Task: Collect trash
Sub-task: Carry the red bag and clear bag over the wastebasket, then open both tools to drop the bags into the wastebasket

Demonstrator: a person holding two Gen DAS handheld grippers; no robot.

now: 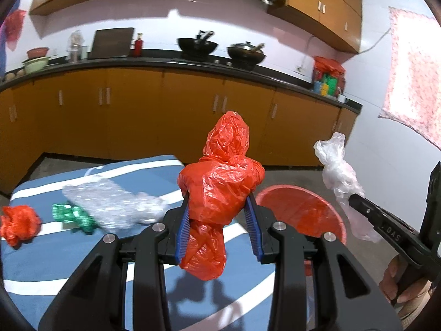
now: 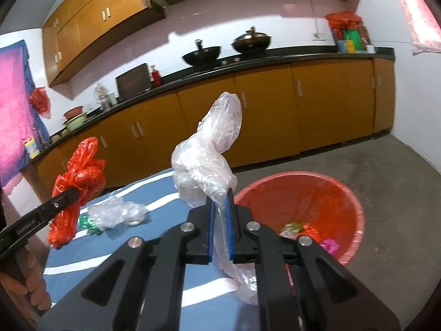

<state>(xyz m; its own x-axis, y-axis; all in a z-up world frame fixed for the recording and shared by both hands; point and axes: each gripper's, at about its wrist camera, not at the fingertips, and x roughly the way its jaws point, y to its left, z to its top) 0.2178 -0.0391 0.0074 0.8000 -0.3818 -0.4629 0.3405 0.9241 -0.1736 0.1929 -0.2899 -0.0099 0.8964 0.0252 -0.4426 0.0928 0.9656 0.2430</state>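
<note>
The red bag [image 1: 220, 182], light, soft and best pinched at its crumpled middle, was clamped in the left gripper [image 1: 220, 229] near the basin [image 2: 352, 193], while the right gripper [image 2: 219, 229] clamped a clear bag [image 2: 206, 160].

Left gripper [image 1: 220, 218] is up over the near edge of the blue striped table [image 1: 82, 248], pointing a bit down, blue pads clamped on an orange bag [image 1: 220, 184] w/ a moderate gap. Right gripper [image 2: 219, 220] is just off the table's right edge, pads nearly together on a clear bag [image 2: 204, 160]. A hand [image 1: 399, 281] grips its handle; other hand [image 2: 27, 284] grips the left tool's.
</note>
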